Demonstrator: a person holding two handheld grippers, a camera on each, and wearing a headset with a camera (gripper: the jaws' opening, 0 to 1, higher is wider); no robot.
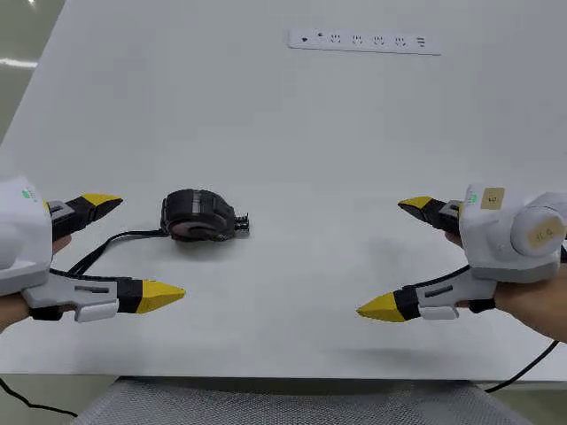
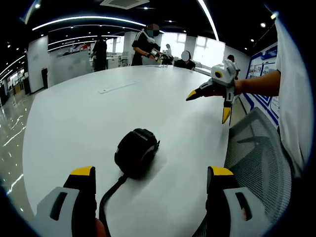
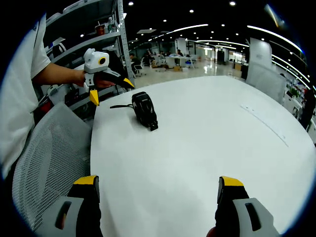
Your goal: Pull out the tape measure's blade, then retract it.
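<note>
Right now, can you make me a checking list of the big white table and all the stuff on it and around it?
Surface: white table, bare where it shows.
Job's things: tape measure lying on the table, blade not pulled out.
Clutter: one power strip near the far edge.
Grippers: left gripper open, beside the tape measure, not touching it; right gripper open, farther off, holding nothing.
Cables: black cord runs from the tape measure toward the left gripper; a cable hangs past the near table edge on the right.
Surroundings: mesh chair at the near edge; people beyond the far end; shelves to one side.
</note>
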